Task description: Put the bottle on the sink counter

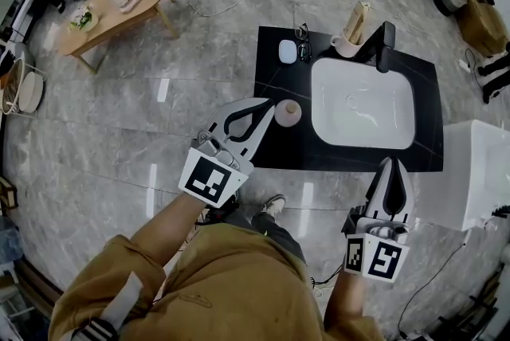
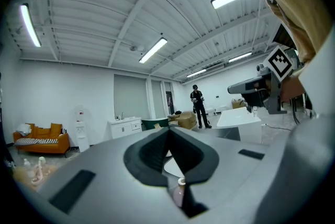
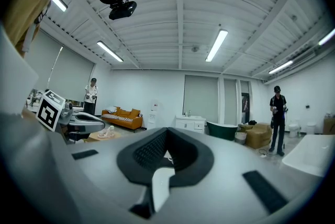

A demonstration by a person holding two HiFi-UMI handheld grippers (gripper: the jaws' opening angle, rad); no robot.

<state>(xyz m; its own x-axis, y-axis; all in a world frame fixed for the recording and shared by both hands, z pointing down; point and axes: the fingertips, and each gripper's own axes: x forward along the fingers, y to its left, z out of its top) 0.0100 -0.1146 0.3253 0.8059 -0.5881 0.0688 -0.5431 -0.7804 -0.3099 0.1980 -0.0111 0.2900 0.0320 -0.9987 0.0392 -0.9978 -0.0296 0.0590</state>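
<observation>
Fingers (image 2: 89, 165) of the left gripper (image 1: 268, 104) and right gripper (image 1: 392, 164) are shut on nothing; the left, just at the bottle's (image 1: 288, 113) nine o'clock, might knock it over.

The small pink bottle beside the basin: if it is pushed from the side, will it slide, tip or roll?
The bottle stands upright and looks small, so it is probably light and may tip with a high push. Its body seems round; once down, it would likely roll on the smooth black counter.
</observation>
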